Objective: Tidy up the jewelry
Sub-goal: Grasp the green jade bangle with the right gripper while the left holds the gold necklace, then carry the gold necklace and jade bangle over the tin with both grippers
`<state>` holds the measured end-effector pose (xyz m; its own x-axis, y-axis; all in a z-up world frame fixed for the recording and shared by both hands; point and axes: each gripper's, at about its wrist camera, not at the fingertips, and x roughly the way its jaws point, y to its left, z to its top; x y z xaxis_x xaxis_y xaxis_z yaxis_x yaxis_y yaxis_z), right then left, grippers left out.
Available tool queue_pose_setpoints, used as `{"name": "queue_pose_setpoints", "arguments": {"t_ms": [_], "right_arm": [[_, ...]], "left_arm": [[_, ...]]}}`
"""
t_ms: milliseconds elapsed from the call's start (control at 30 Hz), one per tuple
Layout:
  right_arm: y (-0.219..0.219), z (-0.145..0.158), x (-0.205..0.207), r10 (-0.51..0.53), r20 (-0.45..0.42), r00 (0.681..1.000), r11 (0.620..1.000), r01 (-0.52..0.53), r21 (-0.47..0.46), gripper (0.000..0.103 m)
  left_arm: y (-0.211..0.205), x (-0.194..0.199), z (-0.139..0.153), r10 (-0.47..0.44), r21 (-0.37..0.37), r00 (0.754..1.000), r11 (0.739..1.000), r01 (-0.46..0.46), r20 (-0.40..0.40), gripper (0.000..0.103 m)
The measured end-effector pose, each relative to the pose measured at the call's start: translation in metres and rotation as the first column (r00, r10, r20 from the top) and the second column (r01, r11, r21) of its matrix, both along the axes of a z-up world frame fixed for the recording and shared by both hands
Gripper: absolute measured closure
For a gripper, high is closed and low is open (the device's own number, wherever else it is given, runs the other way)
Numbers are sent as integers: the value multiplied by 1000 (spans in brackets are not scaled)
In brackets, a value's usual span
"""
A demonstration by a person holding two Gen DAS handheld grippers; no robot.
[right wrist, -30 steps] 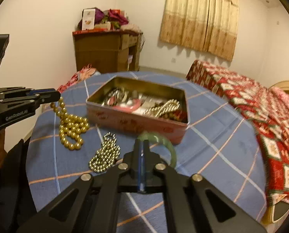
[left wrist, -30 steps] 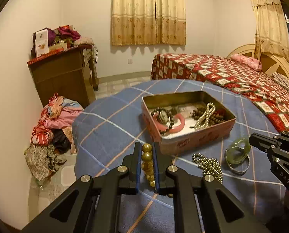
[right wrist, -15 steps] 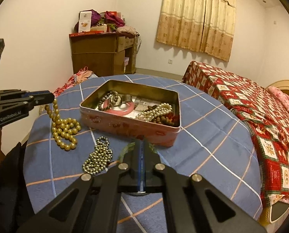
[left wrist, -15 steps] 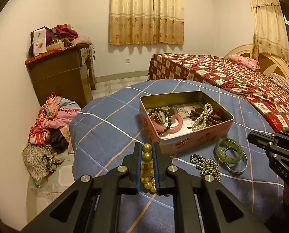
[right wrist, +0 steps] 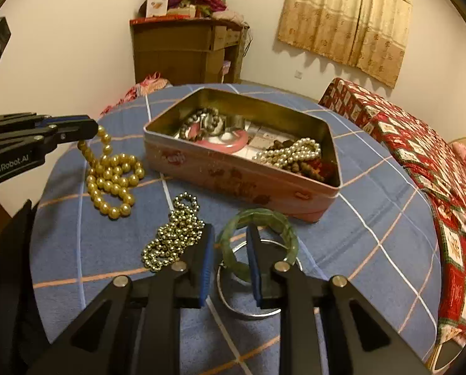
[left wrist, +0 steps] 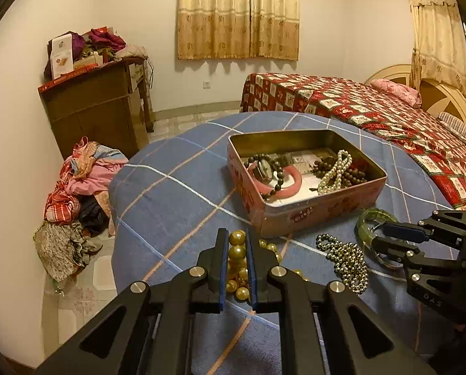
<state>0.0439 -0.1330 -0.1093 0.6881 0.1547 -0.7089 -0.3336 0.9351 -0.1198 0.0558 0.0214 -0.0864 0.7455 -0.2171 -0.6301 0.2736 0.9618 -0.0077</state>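
Gold beads (right wrist: pixel 111 172) are pinched at one end by the left tool (left wrist: pixel 236 251), most of the strand heaped on the bench (right wrist: pixel 373 234) below it. The right tool (right wrist: pixel 230 262) is spread around the rim of a green bangle (right wrist: pixel 258 218), which lies over a steel bangle (right wrist: pixel 248 309); a small-bead chain (right wrist: pixel 173 234) lies just left of that tool. Ahead of both tools, the tin (right wrist: pixel 233 172) already holds pearls (right wrist: pixel 292 153), dark beads, a watch and a pink bangle, so the task is judged partly done, with four pieces outside. A blue checked cloth covers the bench; beyond it are seen a bed (left wrist: pixel 373 112), curtains, a cabinet (left wrist: pixel 98 106) and heaped clothes (left wrist: pixel 76 193).
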Motion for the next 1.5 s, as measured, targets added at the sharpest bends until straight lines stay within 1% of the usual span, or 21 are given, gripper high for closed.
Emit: {"name": "queue_pose_setpoints", "arguments": {"t_ms": [67,100,133,167,267,367,533,767,1000,1233,1500], "right_arm": [[2,-4,2,4,-21,1000,1000,-5,-23,81],[2,-5,2,3,-26,1000,1000,-4,-31,89],[2,-6,3,4,-34,999,999,-5,-33,91],[3,-7,2,6,-41,999,999,-8,-37,93],[3,-6,-4,11,-26,1000,999,-12,-36,94],[4,2,-12,0,24,1000,999,1,-38,95],[4,21,-22,-11,108,994,999,16,-42,95],[5,42,-16,-30,182,983,999,37,-35,95],[-2,59,-3,-49,222,974,998,53,-13,95],[-11,79,13,-67,254,965,998,63,24,95],[-19,94,36,-88,270,959,996,76,55,95]], "left_arm": [[-1,0,-2,-2,0,1000,1000,2,-3,93],[-1,0,-2,-3,0,1000,1000,3,-5,93],[0,0,-2,-3,-2,1000,1000,3,-5,93],[0,0,-2,-2,-2,1000,1000,2,-4,93],[0,-1,-1,-3,-5,1000,1000,3,4,93],[-1,-4,6,-7,-12,1000,1000,7,23,93],[-2,-8,24,-4,-15,998,1000,5,67,93],[-11,-10,57,-25,-6,989,1000,26,143,93],[-26,-3,87,-57,16,976,998,55,208,93],[-42,16,113,-83,46,962,996,73,261,93],[-55,42,120,-82,57,959,996,69,270,93]]}}
